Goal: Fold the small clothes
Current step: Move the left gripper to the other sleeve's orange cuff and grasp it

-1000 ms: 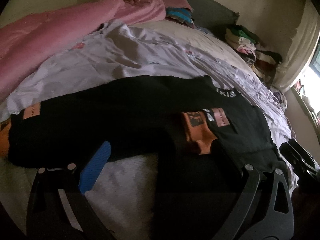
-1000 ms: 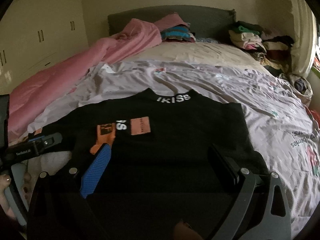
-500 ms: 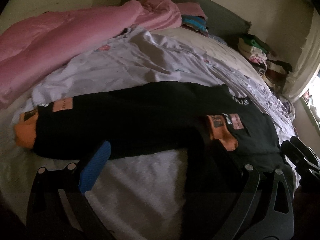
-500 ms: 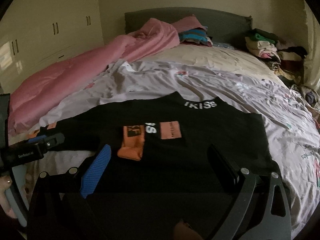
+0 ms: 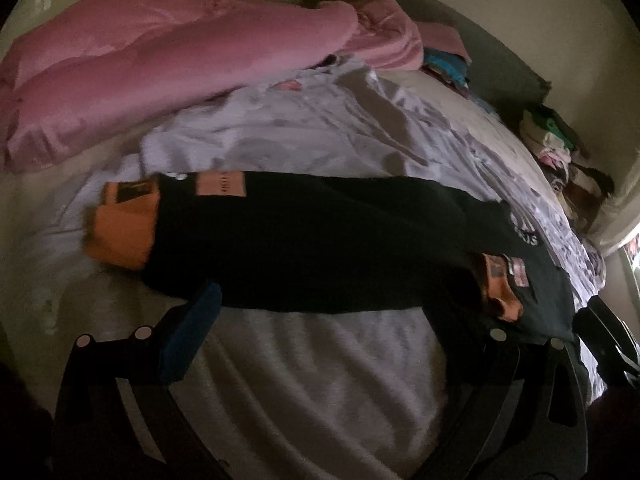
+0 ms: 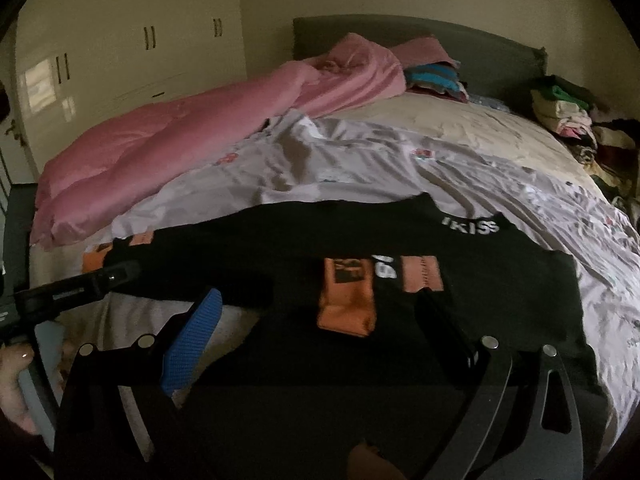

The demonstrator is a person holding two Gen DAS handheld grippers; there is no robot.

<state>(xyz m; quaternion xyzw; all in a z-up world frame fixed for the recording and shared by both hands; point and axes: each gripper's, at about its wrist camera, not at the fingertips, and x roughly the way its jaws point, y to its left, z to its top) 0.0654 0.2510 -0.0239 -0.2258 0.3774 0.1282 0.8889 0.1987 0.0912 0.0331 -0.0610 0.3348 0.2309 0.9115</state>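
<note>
A small black top (image 6: 460, 308) with orange cuffs and white letters at the collar lies flat on the bed. One sleeve is folded across its chest, its orange cuff (image 6: 347, 304) lying there. The other sleeve (image 5: 320, 240) stretches out to the left, ending in an orange cuff (image 5: 124, 232). My left gripper (image 5: 340, 320) is open and empty, low over the sheet just in front of that sleeve. It also shows in the right wrist view (image 6: 80, 286). My right gripper (image 6: 320, 320) is open and empty over the top's lower half.
A pink duvet (image 6: 180, 140) lies along the left side of the bed. Piles of clothes sit at the headboard (image 6: 432, 80) and the far right (image 6: 568, 120). A wrinkled pale sheet (image 6: 360, 168) covers the bed. A wardrobe (image 6: 120, 60) stands at left.
My left gripper has swung left along the outstretched sleeve, so its far orange cuff has come into view. My right gripper has drawn back slightly. The top has not moved.
</note>
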